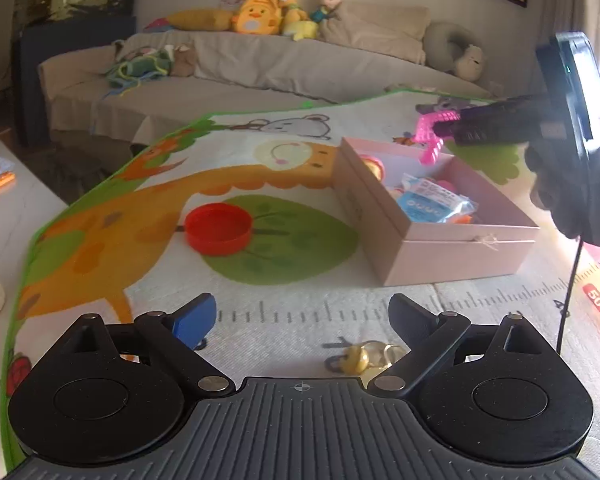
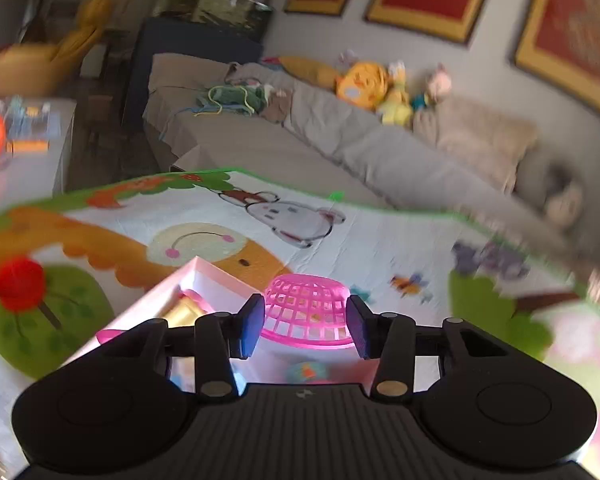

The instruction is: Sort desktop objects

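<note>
My left gripper (image 1: 302,316) hangs open over the cartoon play mat (image 1: 260,176) with nothing between its fingers. A small yellow trinket on metal rings (image 1: 360,358) lies on the mat just under it. A red round lid (image 1: 218,228) rests on the mat ahead to the left. The open pink box (image 1: 440,248) stands to the right and holds a blue packet (image 1: 428,204) and other small items. My right gripper (image 2: 306,328) is shut on a pink mesh basket (image 2: 306,308), held above the box's far corner (image 2: 196,264). From the left wrist, the basket (image 1: 430,136) sticks out of the right gripper (image 1: 444,128).
A grey sofa (image 1: 260,68) with plush toys (image 1: 260,14) runs behind the mat. A white table (image 1: 4,216) with an orange pen stands at the left. A gloved hand (image 1: 580,200) holds the right gripper, and a black cable hangs from it. The mat's green edge drops off at left.
</note>
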The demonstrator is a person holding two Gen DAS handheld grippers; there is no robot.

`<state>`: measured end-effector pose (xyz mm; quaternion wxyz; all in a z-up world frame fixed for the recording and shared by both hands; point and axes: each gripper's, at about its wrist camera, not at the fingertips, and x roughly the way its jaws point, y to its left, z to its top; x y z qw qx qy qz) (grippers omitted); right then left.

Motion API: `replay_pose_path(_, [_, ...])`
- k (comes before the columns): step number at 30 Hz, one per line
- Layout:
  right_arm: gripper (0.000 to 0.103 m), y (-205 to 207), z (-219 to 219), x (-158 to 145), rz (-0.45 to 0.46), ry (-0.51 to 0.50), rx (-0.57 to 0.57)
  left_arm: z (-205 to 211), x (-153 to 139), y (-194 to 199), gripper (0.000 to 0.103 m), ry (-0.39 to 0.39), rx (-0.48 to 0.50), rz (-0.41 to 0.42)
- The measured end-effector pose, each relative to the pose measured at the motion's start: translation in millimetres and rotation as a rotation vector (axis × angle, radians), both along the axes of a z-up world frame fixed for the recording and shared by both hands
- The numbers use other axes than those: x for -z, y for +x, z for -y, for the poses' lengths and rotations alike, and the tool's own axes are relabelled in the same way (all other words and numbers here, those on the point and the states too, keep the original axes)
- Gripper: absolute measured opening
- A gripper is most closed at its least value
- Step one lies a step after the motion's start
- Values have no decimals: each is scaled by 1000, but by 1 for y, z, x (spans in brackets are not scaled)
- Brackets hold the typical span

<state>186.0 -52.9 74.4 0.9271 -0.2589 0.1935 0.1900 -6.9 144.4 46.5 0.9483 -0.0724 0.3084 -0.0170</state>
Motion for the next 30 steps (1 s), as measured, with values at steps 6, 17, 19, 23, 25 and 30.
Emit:
replay_pose_path(6, [62, -7, 13, 16, -42, -10, -5, -9, 1, -7, 99, 14, -39, -7])
replay_pose_path(17, [81, -113, 14, 4, -388, 274, -279, -50, -6, 0, 100, 42, -249, -1])
replay_pose_path(19, [81, -136, -3, 22, -470, 248, -357, -55, -9, 3, 100, 47, -274, 4])
replay_pose_path(23, [80, -165, -38, 51, -516, 169, -430, -54, -16, 10, 100, 61, -272, 18])
replay_pose_path(25, [80, -166, -46, 55, -574, 189, -445, -49, -15, 16, 100, 74, -260, 16])
replay_pose_path(30, [57, -178, -49, 66, -573, 104, -438, -32, -5, 40, 100, 107, -221, -32])
